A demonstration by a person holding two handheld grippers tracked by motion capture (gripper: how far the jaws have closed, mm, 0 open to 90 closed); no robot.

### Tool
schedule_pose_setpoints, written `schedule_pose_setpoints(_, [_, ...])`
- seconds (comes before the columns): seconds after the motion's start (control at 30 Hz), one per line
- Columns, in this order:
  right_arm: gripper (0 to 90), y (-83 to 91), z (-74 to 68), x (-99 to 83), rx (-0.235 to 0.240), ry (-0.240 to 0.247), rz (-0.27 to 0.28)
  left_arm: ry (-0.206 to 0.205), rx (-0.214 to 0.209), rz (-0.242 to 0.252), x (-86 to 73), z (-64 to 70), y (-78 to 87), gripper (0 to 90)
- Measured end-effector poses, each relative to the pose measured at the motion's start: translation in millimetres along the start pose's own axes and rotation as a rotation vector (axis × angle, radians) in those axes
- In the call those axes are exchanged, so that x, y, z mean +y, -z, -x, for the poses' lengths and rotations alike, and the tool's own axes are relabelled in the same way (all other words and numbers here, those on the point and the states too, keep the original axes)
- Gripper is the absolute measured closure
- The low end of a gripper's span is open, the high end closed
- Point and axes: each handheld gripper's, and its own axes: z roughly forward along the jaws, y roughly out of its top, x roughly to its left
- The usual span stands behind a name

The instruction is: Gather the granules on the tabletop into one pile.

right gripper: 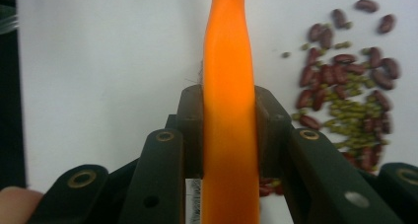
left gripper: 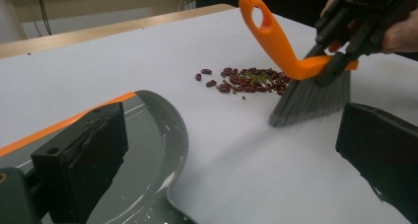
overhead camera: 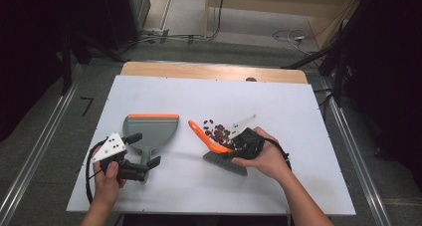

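A grey dustpan (overhead camera: 152,128) with an orange lip lies left of the table's middle, and its pan (left gripper: 148,145) shows in the left gripper view. My left gripper (overhead camera: 144,150) is open, one jaw on each side of the dustpan's handle, not closed on it. A small brush with an orange handle (overhead camera: 205,136) and grey bristles (left gripper: 313,98) stands tilted on the table. My right gripper (right gripper: 229,110) is shut on the handle (right gripper: 229,61). A pile of red and green beans (overhead camera: 217,131) lies just beyond the brush, also seen as beans (left gripper: 246,80) and beans (right gripper: 350,95).
The white board (overhead camera: 278,106) covers a wooden table whose far edge (overhead camera: 214,70) shows. Cables (overhead camera: 291,36) lie on the floor behind, and metal rails (overhead camera: 348,136) run along both sides. Bare board lies between the dustpan and the beans.
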Motion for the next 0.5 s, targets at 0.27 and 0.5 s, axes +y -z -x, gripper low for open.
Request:
schedule_pose_setpoints(0.27, [68.7,0.1,33.3,3.7,-0.019,0.009,0.021,0.001,0.001,0.006,0.4,-1.1,1.8,0.0])
schedule_pose_setpoints(0.5, [68.7,2.6,48.4,3.5,-0.036,-0.004,0.033,0.003,-0.001,0.007,0.0,-0.7,0.7,0.0])
